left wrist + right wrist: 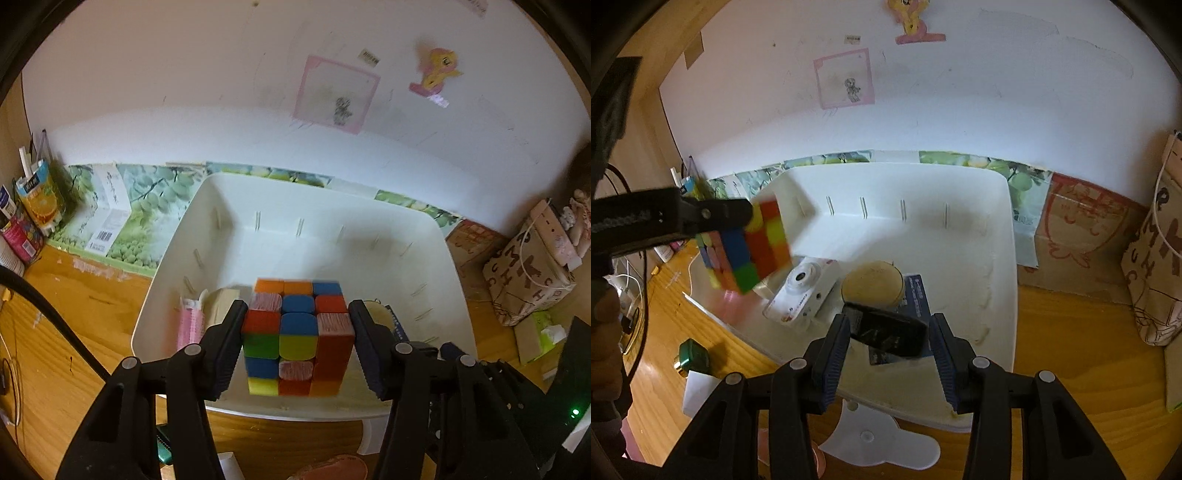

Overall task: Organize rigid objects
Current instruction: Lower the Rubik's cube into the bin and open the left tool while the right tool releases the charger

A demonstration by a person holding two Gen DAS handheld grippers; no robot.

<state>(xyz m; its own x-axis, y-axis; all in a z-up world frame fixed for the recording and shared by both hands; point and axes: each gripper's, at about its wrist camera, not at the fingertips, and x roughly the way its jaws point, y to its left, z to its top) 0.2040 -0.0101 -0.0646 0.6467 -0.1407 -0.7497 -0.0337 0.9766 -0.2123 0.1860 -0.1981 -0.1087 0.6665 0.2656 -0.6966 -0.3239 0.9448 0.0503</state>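
The left tongs point(297, 328) are clenched on a scrambled cube point(298, 334), one pad on each side face, and hold it in the air over the near left part of a white bin point(236, 206). The bin sits on a wooden counter point(74, 332) against a white wall.

The right tongs point(889, 341) reach into the near middle of the bin, with a black device point(890, 332) between their pads. The left pad looks to be touching it, while a narrow gap shows at the right pad, so they appear released, or barely gripping.

Inside the bin, a white camera point(803, 291) lies near the left, just under the cube. A round tan disc point(873, 284) rests right of the camera, partly on a blue card point(918, 293). The far half of the bin looks bare.

To do this step well, the cube is best carried toward the bare far floor of the bin, lowered until it rests flat, and only then let go. Dropped where it hangs, it would likely land on the camera.

Left of the bin stand cartons and a black cable; a green bottle point(692, 356) lies near its front left corner. Right of the bin are a patterned bag point(1160, 258) and a cardboard box.
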